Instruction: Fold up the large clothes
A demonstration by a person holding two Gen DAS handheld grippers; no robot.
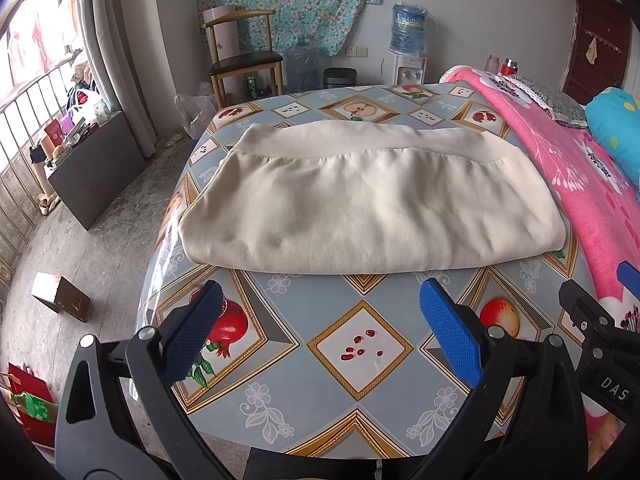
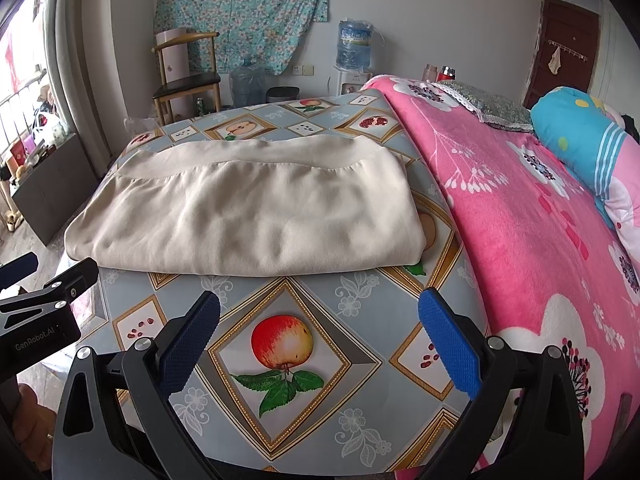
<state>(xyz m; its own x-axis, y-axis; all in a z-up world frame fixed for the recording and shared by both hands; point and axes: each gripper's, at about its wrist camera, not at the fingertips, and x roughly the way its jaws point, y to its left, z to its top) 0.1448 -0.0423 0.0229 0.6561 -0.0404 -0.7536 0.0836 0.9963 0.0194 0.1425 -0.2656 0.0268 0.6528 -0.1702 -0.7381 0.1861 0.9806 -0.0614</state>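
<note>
A cream garment [image 1: 368, 204] lies folded into a thick rectangle on the fruit-patterned tablecloth [image 1: 360, 348], its ribbed hem band along the far edge. In the right wrist view the same garment [image 2: 248, 216] sits ahead and slightly left. My left gripper [image 1: 320, 300] hovers open just short of the garment's near fold, nothing between its blue pads. My right gripper [image 2: 320, 312] is also open and empty, a little back from the near fold, over a printed apple. Each gripper shows at the edge of the other's view.
A pink floral blanket [image 2: 540, 240] and a blue pillow [image 2: 580, 140] lie to the right of the cloth. A wooden chair [image 1: 244, 56], water bottles and a dispenser [image 1: 408, 52] stand by the far wall. A small brown box [image 1: 60, 296] sits on the floor at left.
</note>
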